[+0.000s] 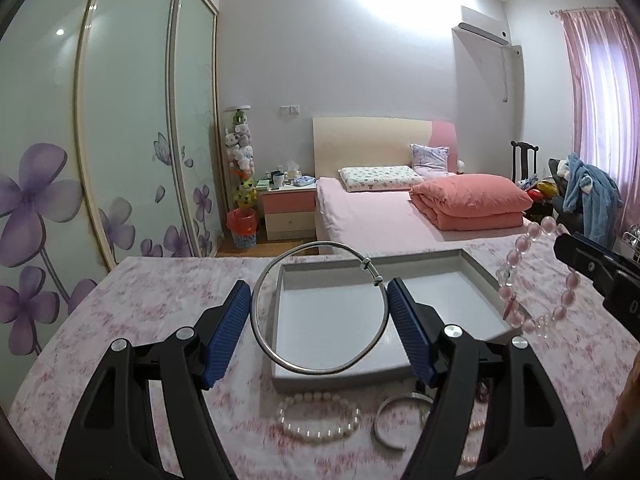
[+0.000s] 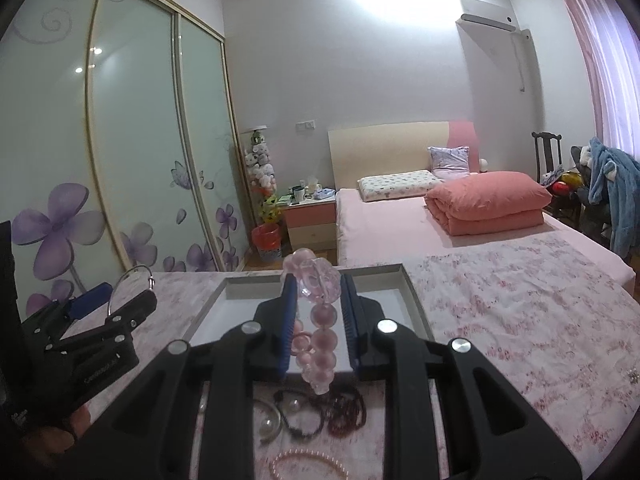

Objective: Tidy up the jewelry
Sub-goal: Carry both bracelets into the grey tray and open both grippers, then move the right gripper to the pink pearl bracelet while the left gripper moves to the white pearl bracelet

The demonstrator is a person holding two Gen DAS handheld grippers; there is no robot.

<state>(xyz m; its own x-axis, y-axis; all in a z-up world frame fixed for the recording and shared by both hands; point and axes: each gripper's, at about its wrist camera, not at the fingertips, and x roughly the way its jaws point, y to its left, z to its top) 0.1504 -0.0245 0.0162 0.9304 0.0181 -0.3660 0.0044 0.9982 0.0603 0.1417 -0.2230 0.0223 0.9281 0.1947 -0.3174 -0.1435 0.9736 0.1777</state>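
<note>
My left gripper (image 1: 318,300) is shut on a thin silver bangle (image 1: 264,338), held upright between the blue pads above a grey tray (image 1: 340,374). My right gripper (image 2: 318,300) is shut on a pink bead bracelet (image 2: 322,344) that hangs between its pads over the tray's near edge (image 2: 208,312). In the left wrist view the pink bracelet (image 1: 520,256) and right gripper (image 1: 592,268) are at the right. In the right wrist view the left gripper (image 2: 116,300) with the bangle (image 2: 138,272) is at the left.
The tray sits on a pink floral cloth (image 1: 160,320). In front of it lie a pearl bracelet (image 1: 320,420), a silver cuff (image 1: 396,412), dark bead bracelets (image 2: 344,408) and a clear ring (image 2: 268,424). A bed (image 1: 380,216) stands behind.
</note>
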